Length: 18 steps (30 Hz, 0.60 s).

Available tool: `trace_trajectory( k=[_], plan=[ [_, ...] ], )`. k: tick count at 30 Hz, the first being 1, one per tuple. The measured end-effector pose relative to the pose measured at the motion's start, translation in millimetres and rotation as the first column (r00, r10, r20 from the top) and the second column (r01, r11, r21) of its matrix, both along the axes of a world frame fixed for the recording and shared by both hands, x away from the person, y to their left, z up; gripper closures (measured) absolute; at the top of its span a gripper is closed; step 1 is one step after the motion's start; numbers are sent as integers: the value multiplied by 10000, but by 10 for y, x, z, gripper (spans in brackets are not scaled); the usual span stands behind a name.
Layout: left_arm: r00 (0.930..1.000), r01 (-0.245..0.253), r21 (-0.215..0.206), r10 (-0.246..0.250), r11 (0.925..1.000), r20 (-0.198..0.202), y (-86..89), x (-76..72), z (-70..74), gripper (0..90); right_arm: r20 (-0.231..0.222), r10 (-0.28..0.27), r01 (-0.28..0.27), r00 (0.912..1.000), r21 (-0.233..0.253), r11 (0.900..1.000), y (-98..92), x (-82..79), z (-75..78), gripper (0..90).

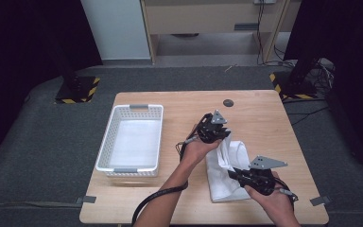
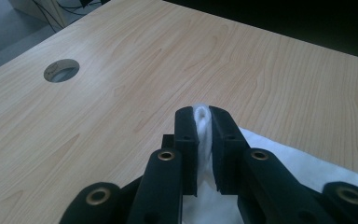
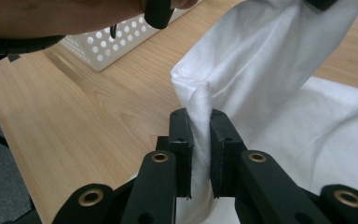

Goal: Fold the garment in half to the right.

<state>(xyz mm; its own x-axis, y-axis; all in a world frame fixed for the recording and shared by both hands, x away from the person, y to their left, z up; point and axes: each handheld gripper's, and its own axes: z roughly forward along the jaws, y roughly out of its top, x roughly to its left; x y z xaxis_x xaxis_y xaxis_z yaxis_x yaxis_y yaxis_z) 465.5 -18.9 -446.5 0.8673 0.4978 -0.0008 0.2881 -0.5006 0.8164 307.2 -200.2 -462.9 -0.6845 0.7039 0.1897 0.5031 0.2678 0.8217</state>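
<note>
Your left gripper (image 1: pixel 216 134) and right gripper (image 1: pixel 246 176) each pinch the white cloth (image 1: pixel 222 182) beside the basket (image 1: pixel 108 142), which holds a white sheet.

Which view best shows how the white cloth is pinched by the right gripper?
The right gripper view: the white cloth rises as a fold clamped between the right gripper jaws. The high view shows the cloth's lie on the table; the left gripper view shows a tuft in the left gripper.

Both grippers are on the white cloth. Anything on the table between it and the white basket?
Nothing visible. The white cloth is pinched by the left gripper and right gripper; bare table lies between it and the white basket, whose inside looks empty.
</note>
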Motion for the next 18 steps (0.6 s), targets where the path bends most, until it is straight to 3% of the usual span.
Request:
trace_trajectory(
  k=[18],
  plan=[
    [9999,109,-14,-109,9999,12,-30,25,-144,806,-150,-185,182,9997,-202,9996,-62,0,-118,813]
  ],
)
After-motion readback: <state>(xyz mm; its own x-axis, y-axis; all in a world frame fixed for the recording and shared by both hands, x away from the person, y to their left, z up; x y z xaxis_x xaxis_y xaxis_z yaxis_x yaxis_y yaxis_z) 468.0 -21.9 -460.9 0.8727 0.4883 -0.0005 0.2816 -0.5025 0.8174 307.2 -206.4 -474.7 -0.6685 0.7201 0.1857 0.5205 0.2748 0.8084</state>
